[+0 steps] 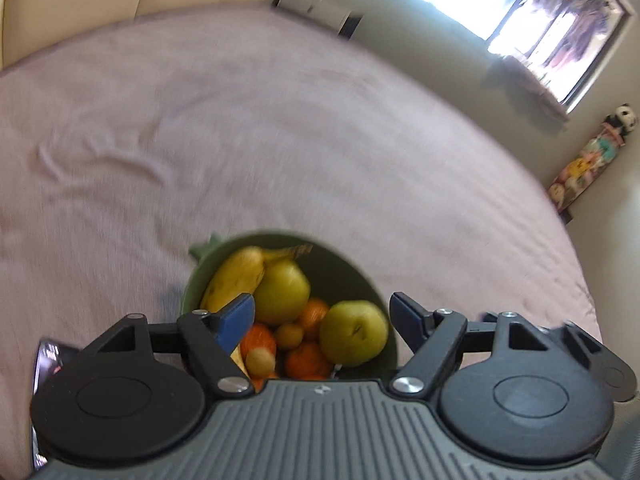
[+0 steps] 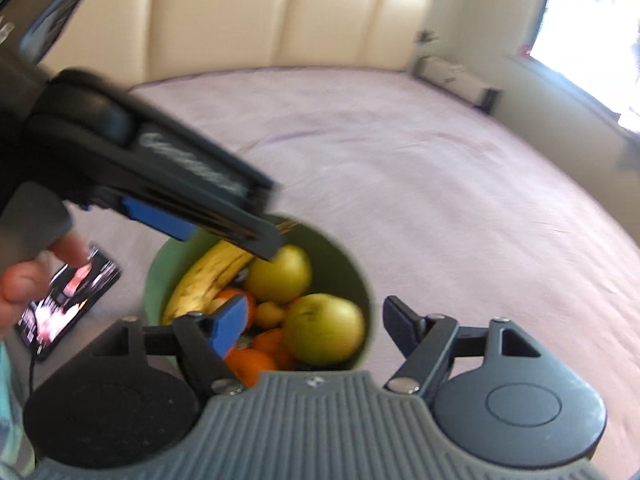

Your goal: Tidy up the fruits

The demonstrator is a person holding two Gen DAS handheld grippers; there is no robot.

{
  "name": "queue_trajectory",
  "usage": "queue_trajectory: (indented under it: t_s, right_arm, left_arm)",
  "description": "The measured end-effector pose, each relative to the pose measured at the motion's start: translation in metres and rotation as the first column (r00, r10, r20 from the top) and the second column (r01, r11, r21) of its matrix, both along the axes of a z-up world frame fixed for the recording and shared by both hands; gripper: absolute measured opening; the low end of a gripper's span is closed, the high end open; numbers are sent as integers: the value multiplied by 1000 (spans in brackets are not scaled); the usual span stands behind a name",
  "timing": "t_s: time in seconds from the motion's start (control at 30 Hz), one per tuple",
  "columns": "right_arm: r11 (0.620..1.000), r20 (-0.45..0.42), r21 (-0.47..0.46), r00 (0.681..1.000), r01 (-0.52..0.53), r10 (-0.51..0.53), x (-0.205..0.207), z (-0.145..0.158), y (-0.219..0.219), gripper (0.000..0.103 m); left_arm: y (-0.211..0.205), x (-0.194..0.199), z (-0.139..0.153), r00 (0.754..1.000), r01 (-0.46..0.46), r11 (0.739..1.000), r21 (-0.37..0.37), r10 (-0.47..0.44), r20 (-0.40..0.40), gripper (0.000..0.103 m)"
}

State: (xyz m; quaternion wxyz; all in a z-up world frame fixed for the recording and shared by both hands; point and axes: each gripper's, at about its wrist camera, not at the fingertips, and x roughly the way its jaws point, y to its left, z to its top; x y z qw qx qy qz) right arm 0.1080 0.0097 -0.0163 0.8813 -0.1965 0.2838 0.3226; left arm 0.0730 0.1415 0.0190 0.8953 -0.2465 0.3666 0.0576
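Green and round, the bowl [image 1: 362, 276] sits on the bed [image 1: 240, 120] just in front of both grippers, packed with fruit: a spotted yellow banana [image 1: 234, 276] leaning along its left wall, two yellow-green apples, one toward the middle [image 1: 282, 292] and one at the right rim [image 1: 354, 332], and several oranges [image 1: 308, 360] with small yellow fruits among them lower down. The views are motion-blurred, so finer detail is lost.

The left gripper [image 1: 322, 312] hovers over the bowl with its jaws spread wide, gripping nothing. The right gripper [image 2: 316, 322] is likewise above the bowl, jaws wide and empty; from its camera the left gripper crosses the upper left, its tip over the banana.

A phone [image 2: 68, 300] lies on the bed just left of the bowl. Beyond the bowl the pink sheet stretches open to the cream headboard [image 2: 280, 12]; the bed's right edge curves off toward the wall and window [image 1: 516, 20].
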Motion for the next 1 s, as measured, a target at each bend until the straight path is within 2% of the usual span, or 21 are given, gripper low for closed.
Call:
queue_trajectory:
  t_s: [0.1,0.2,0.3,0.43,0.63,0.8,0.93,1.0]
  right_arm:
    - [989,20,84,992,122,-124,-14,15,-23,84]
    - [960,3,160,972,232,-235,-30,25,-45,87]
    - [922,-36,208,944,327,-327,-46,34,-62,90]
    - [885,-60,218,911,410,-407,-67,50,-81,91]
    - [855,-46,216,879,472,-474,-94,49,-110,93]
    - [861,-35,185,878,475,-477,-103,20,-112,95]
    - [847,-70,168,863,504,-500,-104,3,-120,95]
    - [837,-73,167,853,521,-517,-103,2,-124,95]
  left_arm:
    - [-7,-13,12,998,19,998,55,-22,60,90]
    - [-21,-28,19,994,41,989,140,-54,91,90]
    - [-38,-41,21,991,66,968,244,-92,97,90]
    - [-65,-58,14,984,119,929,351,-157,82,90]
    - [-98,-82,-3,979,150,904,399,-192,66,90]
    - [-110,-86,-11,984,130,868,479,-173,45,90]
    - [-114,-79,-12,983,147,877,458,-179,27,90]
    - [-118,-76,-12,983,150,872,466,-182,24,90]
